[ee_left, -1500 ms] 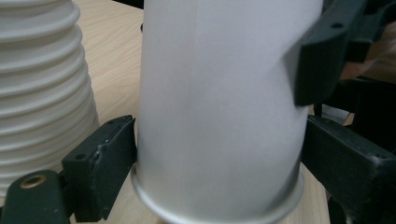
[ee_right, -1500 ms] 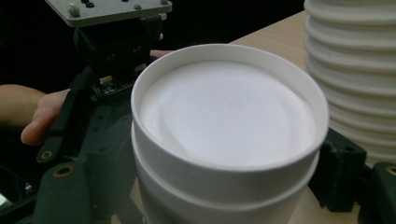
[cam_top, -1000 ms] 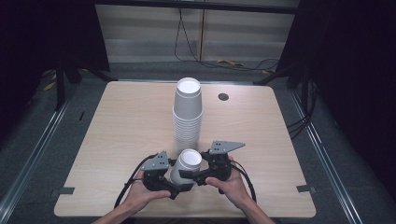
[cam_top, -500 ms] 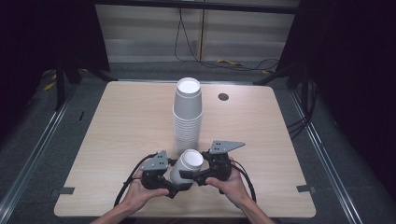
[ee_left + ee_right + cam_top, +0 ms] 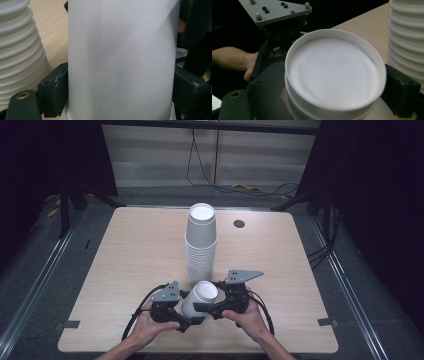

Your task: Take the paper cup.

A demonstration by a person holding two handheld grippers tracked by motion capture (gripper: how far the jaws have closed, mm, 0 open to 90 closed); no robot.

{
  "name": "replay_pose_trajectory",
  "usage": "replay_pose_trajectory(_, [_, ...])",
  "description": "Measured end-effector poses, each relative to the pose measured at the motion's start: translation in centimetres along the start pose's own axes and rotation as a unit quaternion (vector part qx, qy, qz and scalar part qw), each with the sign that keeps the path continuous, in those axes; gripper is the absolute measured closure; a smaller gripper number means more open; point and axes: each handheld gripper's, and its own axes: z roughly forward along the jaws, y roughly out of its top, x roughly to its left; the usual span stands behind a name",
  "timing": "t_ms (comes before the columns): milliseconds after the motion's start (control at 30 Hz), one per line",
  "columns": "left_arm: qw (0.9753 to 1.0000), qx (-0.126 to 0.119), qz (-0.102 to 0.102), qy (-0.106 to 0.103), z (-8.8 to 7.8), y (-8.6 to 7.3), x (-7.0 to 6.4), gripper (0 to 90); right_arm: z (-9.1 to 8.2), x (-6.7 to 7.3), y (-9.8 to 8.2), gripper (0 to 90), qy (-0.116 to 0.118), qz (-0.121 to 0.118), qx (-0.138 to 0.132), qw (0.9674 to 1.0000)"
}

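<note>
We see a pale wooden table (image 5: 125, 265) with rounded corners on a grey floor, dark curtains at both sides and cables trailing along the far wall. A small dark round disc (image 5: 239, 224) sits near the table's far edge. A tall stack of white cups (image 5: 201, 245) stands at the middle.

Just in front of the stack, a white cup (image 5: 199, 299) is held tilted above the near part of the table. Our left gripper (image 5: 186, 319) has just been closing on it, and its jaws now press the cup's side wall. Our right gripper (image 5: 206, 307) has its jaws either side of the cup's base end; we cannot tell whether they press.

Up close the cup blocks both jaw gaps, and its rim is cut off in the left gripper view.

Bare tabletop lies wide to both sides, while the near edge runs just below our hands.
</note>
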Motion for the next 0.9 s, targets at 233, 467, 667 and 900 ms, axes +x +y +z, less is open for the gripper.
replay_pose_trajectory(233, [1.0000,0.008,0.003,0.000,-0.4,0.0,0.0,14.5,-0.3,-0.1,0.0,13.8,0.001,0.000,-0.001,1.0000])
replay_pose_trajectory(467, [0.9998,0.016,0.006,0.006,-0.9,0.1,0.2,14.7,-0.7,-0.2,0.2,13.7,-0.002,-0.002,-0.004,1.0000])
replay_pose_trajectory(667, [0.9998,0.020,0.004,0.009,-1.3,0.3,0.4,14.8,-1.3,-0.5,0.4,13.7,-0.007,-0.002,-0.007,1.0000])
replay_pose_trajectory(900, [0.9992,0.037,0.003,0.017,-1.7,0.5,0.6,14.9,-1.8,-0.7,0.5,13.7,-0.007,-0.002,-0.004,1.0000])
